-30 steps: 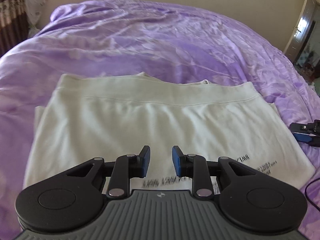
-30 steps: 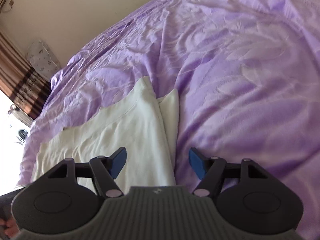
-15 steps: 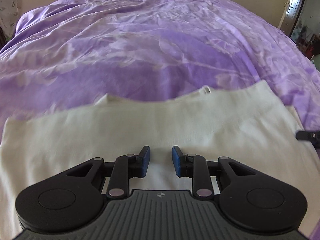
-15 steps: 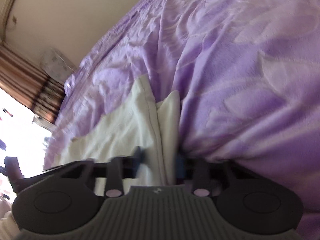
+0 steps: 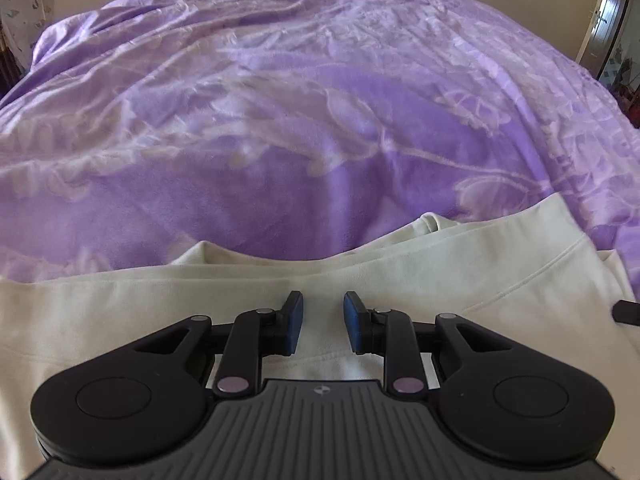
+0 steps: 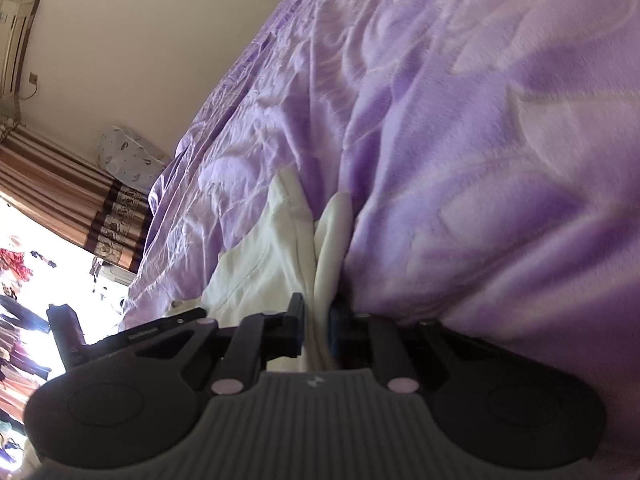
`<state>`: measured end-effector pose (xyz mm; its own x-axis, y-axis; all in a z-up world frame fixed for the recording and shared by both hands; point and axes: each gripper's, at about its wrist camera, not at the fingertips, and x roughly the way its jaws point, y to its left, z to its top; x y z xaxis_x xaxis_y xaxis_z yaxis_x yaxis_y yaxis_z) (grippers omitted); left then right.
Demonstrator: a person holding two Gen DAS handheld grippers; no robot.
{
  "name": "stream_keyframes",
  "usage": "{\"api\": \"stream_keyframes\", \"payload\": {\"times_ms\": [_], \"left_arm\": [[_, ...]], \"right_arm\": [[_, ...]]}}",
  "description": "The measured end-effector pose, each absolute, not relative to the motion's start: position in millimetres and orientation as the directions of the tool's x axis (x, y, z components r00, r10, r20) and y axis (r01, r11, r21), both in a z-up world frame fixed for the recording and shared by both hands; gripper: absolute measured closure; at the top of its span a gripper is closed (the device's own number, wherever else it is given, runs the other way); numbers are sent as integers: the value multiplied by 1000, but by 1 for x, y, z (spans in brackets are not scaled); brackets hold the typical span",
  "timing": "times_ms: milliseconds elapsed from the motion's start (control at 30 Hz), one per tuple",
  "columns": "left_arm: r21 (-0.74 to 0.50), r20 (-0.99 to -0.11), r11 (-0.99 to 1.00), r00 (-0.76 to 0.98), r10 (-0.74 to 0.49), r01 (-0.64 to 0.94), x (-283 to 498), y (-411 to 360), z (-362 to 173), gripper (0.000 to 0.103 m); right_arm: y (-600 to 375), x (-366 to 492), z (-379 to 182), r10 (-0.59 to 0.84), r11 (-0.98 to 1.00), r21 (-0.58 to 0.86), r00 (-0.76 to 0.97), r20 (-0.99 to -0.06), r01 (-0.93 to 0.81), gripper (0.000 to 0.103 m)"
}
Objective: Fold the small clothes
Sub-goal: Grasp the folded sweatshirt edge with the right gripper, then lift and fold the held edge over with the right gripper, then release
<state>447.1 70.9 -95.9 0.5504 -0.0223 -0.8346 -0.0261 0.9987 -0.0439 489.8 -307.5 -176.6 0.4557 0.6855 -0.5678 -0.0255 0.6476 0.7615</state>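
Observation:
A cream folded garment (image 5: 440,276) lies on the purple bedspread (image 5: 320,120). My left gripper (image 5: 323,320) is open, its blue pads hovering low over the garment near its far hem. In the right wrist view the same garment (image 6: 264,264) runs away from the camera, and my right gripper (image 6: 318,328) is shut on the garment's right edge, with cream cloth pinched between the pads. The tip of the right gripper shows at the right edge of the left wrist view (image 5: 626,312).
The purple bedspread (image 6: 480,160) rises in a soft mound beyond and to the right of the garment. A beige wall (image 6: 140,40), striped curtains (image 6: 60,200) and a patterned pillow (image 6: 128,160) stand at the far left. A door (image 5: 608,12) is at the far right.
My left gripper moved forward over the garment toward its far hem. My right gripper dropped to the garment's right edge and closed on it.

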Motion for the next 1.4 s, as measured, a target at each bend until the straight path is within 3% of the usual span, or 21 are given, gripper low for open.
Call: {"api": "stream_keyframes", "payload": {"times_ms": [200, 500, 633, 767, 1133, 1400], "left_arm": [[-64, -827, 997, 561, -31, -39, 415, 95, -52, 73], [16, -796, 999, 604, 41, -46, 345, 140, 14, 72], [105, -793, 991, 594, 135, -86, 324, 167, 24, 72], [69, -803, 988, 581, 136, -135, 307, 207, 27, 72], [-30, -806, 987, 588, 70, -160, 281, 277, 16, 73], [-70, -812, 986, 583, 32, -151, 275, 297, 0, 73]], "right_arm": [[-295, 476, -142, 659, 676, 735, 497, -564, -62, 98], [-216, 450, -46, 684, 678, 719, 488, -542, -151, 99], [-166, 447, -17, 693, 681, 712, 464, -551, -171, 99], [-109, 441, -2, 701, 681, 710, 438, -563, -179, 99], [58, 429, -31, 719, 689, 700, 305, -625, -190, 99], [118, 422, -64, 709, 705, 675, 234, -665, -218, 99]]}}
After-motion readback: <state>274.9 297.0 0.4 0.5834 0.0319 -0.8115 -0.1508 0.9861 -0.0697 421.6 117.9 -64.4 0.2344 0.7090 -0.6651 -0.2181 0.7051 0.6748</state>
